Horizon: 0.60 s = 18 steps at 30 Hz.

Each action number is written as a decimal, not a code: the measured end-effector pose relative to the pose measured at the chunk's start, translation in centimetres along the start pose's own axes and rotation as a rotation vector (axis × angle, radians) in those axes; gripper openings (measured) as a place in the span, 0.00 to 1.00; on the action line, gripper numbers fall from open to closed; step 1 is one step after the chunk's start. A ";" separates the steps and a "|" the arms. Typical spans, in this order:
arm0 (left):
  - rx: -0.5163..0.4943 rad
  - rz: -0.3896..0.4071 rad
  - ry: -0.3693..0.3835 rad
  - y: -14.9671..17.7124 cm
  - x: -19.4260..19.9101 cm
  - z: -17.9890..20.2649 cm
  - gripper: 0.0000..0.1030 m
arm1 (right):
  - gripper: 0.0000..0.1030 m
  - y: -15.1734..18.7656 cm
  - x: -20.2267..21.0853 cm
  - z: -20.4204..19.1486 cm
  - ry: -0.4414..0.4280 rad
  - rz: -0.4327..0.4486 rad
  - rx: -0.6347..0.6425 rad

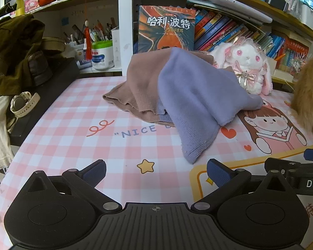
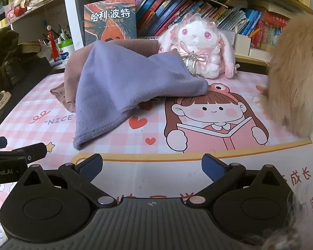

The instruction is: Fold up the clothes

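Note:
A crumpled knit garment, part lilac (image 1: 189,95) (image 2: 123,81) and part dusty brown (image 1: 139,79) (image 2: 71,77), lies heaped on the pink checked desk mat (image 1: 73,141) (image 2: 198,166). One lilac corner hangs toward me on the mat. My left gripper (image 1: 155,171) hovers open just short of that corner, nothing between its blue pads. To its right, my right gripper (image 2: 152,166) is open too, over the mat's white border with nothing in it. Each gripper's black body shows at the edge of the other's view.
A white plush rabbit (image 1: 246,66) (image 2: 200,48) sits behind the garment, before shelves of books (image 2: 177,8). A furry orange animal (image 2: 298,83) fills the right side. At the left are a dark green jacket (image 1: 12,50), a white watch (image 1: 25,104) and a pen tub (image 1: 102,54).

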<state>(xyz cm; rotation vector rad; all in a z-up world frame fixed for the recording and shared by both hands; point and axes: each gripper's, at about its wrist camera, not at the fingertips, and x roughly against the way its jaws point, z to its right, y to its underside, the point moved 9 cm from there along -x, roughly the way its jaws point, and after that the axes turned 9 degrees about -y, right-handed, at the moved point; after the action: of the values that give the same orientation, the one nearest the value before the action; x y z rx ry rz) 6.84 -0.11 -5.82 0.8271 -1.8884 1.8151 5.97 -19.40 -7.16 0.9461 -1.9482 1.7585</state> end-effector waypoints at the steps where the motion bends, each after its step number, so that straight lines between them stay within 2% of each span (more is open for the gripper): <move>1: 0.000 0.000 0.002 0.0 0.0 0.0 1.00 | 0.99 0.0 0.0 0.0 0.000 -0.001 0.000; 18: 0.007 -0.015 0.013 0.2 -0.2 0.0 1.00 | 1.00 0.1 -0.4 0.1 0.003 -0.009 0.001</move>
<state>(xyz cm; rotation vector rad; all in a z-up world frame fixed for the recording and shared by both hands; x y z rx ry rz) 6.83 -0.08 -6.13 0.8272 -1.8639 1.8146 6.20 -19.41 -7.50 0.9504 -1.9383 1.7545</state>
